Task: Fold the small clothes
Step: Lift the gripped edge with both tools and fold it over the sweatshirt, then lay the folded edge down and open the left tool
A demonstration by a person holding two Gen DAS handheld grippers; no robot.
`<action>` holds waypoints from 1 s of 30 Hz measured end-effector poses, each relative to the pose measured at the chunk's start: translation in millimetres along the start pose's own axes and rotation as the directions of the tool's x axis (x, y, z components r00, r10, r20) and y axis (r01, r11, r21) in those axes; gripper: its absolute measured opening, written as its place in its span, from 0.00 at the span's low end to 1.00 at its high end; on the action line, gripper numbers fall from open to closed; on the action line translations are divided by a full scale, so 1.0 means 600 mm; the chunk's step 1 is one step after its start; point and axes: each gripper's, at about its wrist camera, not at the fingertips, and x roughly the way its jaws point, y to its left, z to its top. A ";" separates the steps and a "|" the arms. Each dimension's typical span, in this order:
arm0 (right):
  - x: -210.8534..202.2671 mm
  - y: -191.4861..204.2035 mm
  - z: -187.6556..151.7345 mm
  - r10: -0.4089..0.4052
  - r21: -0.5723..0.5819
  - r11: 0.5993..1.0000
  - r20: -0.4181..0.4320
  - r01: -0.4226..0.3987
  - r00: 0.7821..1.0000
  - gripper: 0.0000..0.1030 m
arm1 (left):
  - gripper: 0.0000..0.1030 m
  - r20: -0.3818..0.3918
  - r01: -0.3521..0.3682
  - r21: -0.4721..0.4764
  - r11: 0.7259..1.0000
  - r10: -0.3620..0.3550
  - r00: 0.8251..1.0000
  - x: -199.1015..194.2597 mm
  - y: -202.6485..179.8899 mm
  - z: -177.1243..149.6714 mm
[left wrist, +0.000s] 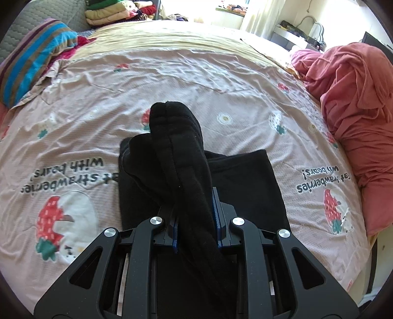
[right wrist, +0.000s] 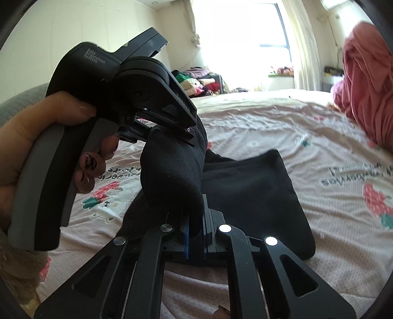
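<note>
L gripper (left wrist: 195, 220): jaws pinching a bunched fold of the black garment (left wrist: 179, 152), cloth rising up & away between the blue pads, its rounded end lifted above the bed (left wrist: 172, 63). Rest of the garment lies flat on the bed below, spread to the right of the jaws.

R gripper (right wrist: 195, 228): jaws pressed nearly together on another bunch of the same garment (right wrist: 248, 189), fabric humped up just past the pads. In the R wrist view the L gripper body (right wrist: 127, 93) sits upper left, held by a hand (right wrist: 36, 137) w/ dark-patterned nails; its tip is buried in the raised cloth, close to the R jaws. So both ends of the lifted fold are gripped, near each other, over the flat part.

Bed has a pink sheet w/ strawberry & bear prints and lettering. Pink-red blanket (left wrist: 353, 98) heaped at the right edge. Striped pillow (left wrist: 32, 63) at the far left, stack of folded clothes (left wrist: 108, 12) behind it. Window (right wrist: 235, 36) bright in the back, curtain beside it.
</note>
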 end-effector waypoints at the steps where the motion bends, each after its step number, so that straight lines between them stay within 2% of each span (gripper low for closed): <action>1: 0.001 -0.005 -0.001 0.003 0.013 1.000 -0.007 -0.003 1.000 0.06 | 0.13 -0.005 0.001 0.001 1.000 -0.001 1.000 0.006 -0.004 -0.001; 6: 0.009 -0.031 -0.007 0.014 0.087 0.996 -0.054 -0.009 0.998 0.06 | 0.14 -0.026 -0.002 0.008 1.000 0.002 1.000 0.030 -0.020 -0.004; 16: 0.015 -0.049 -0.014 0.005 0.141 0.990 -0.104 0.010 0.995 0.07 | 0.18 -0.049 0.009 0.010 1.000 -0.009 0.999 0.058 -0.040 -0.004; 20: 0.019 -0.065 -0.016 0.025 0.207 0.978 -0.129 0.002 0.991 0.07 | 0.23 -0.053 0.018 0.014 1.000 -0.017 0.998 0.068 -0.046 -0.004; 21: 0.020 -0.069 -0.017 0.032 0.224 0.975 -0.132 -0.002 0.991 0.07 | 0.25 -0.052 0.022 0.009 1.000 -0.022 0.998 0.070 -0.046 -0.004; 24: 0.024 -0.082 -0.022 0.055 0.278 0.960 -0.146 -0.012 0.988 0.10 | 0.44 -0.050 0.073 -0.005 0.997 -0.073 0.996 0.072 -0.048 -0.003; 26: 0.026 -0.092 -0.026 0.068 0.310 0.951 -0.157 -0.016 0.985 0.11 | 0.65 -0.041 0.091 -0.004 0.996 -0.091 0.995 0.068 -0.051 -0.004; 30: 0.027 -0.108 -0.036 0.093 0.370 0.929 -0.174 -0.023 0.980 0.12 | 0.67 -0.013 0.099 -0.029 0.995 -0.100 0.995 0.048 -0.039 -0.014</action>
